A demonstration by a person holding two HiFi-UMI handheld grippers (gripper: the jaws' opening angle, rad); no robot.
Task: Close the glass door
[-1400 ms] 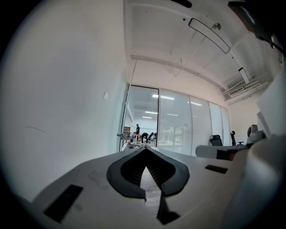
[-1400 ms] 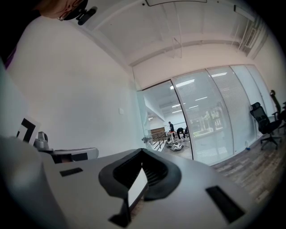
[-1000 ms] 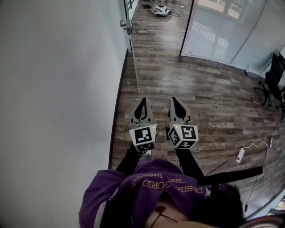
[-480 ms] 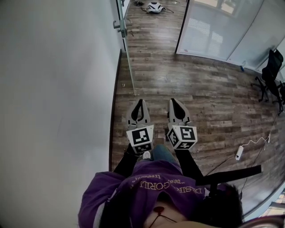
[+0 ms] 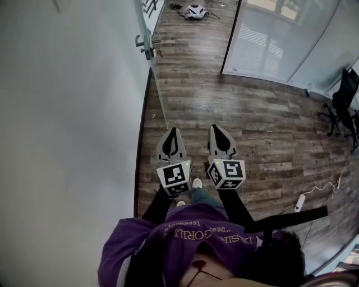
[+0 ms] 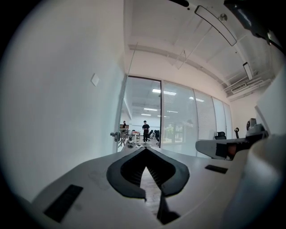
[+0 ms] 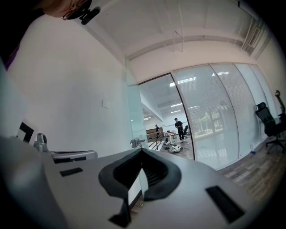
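The glass door (image 5: 159,92) stands open, edge-on beside the white wall (image 5: 67,112), with its metal handle (image 5: 145,45) at the top left. Both grippers are held side by side over the wooden floor, pointing level toward the doorway. My left gripper (image 5: 171,130) is shut and empty, its tip just short of the door's near edge. My right gripper (image 5: 217,128) is likewise shut on nothing. In the left gripper view the handle (image 6: 116,134) shows ahead to the left of the closed tips (image 6: 145,149). The right gripper view shows the pane (image 7: 134,114) and handle (image 7: 136,142) straight ahead.
A frosted glass partition (image 5: 280,39) runs along the far right. A black office chair (image 5: 345,95) stands at the right edge. A white helmet-like object (image 5: 196,11) lies beyond the doorway. A power strip with cable (image 5: 302,199) lies on the floor. A person (image 6: 145,129) stands far off.
Both grippers and the view have advanced toward the door; the handle and the door's edge sit lower and nearer in the head view. Both grippers stayed shut.
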